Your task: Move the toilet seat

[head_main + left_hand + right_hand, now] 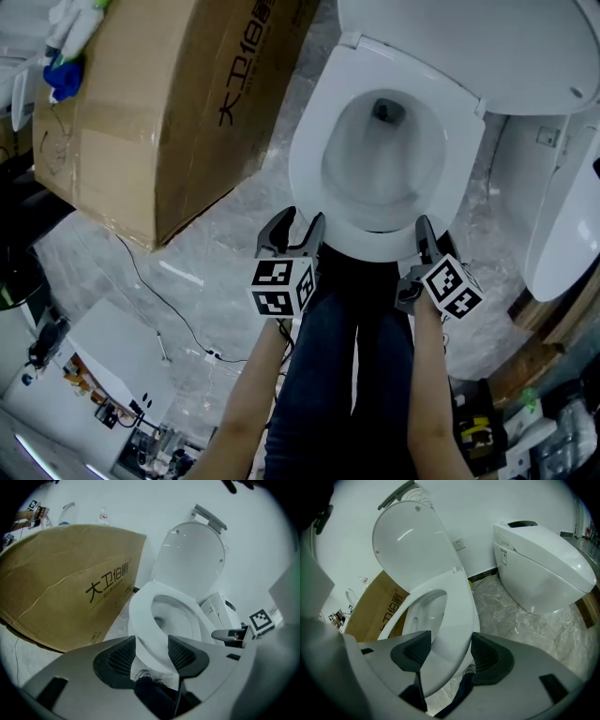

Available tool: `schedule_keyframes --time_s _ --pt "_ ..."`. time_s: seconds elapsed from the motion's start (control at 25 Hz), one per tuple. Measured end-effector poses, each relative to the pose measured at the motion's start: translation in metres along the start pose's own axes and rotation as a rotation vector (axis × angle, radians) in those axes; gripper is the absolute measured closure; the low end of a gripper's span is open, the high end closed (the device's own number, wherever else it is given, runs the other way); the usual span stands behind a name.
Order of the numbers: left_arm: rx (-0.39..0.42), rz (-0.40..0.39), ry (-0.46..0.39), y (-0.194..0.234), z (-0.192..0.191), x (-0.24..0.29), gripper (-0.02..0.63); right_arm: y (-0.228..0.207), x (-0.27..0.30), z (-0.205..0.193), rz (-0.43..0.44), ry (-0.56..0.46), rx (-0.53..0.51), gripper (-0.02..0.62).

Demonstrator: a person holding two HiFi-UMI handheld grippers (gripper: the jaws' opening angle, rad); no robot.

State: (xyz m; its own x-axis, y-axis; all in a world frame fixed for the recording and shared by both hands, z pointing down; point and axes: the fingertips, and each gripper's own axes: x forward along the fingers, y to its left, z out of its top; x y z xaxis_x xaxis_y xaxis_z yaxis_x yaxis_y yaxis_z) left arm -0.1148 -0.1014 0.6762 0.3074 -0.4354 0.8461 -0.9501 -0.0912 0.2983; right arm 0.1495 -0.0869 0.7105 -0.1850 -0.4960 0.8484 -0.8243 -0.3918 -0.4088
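Observation:
The white toilet seat (312,131) lies down on the bowl, and its lid (469,37) stands raised behind it. My left gripper (298,223) is at the seat's front left edge. Its jaws are open, and the seat rim (140,616) shows in the gap between the pads. My right gripper (424,234) is at the front right edge, also open, with the seat (454,611) running between its pads. I cannot tell whether any pad touches the rim. The left gripper view also shows the lid (192,555) and the right gripper (234,634).
A large cardboard box (159,112) stands close to the toilet's left side. A second white toilet (539,569) sits to the right. The person's legs (347,356) stand just in front of the bowl. A thin cable (159,300) crosses the marble floor on the left.

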Motion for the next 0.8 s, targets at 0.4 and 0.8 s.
schedule_keyframes --time_s 0.4,0.8 --pt "0.041 -0.037 -0.020 -0.023 -0.008 -0.046 0.406 0.012 -0.018 0.018 0.017 -0.040 0.012 0.324" --pt "0.136 -0.084 0.006 -0.051 -0.015 -0.059 0.466 0.016 -0.028 0.027 0.004 -0.069 0.027 0.327"
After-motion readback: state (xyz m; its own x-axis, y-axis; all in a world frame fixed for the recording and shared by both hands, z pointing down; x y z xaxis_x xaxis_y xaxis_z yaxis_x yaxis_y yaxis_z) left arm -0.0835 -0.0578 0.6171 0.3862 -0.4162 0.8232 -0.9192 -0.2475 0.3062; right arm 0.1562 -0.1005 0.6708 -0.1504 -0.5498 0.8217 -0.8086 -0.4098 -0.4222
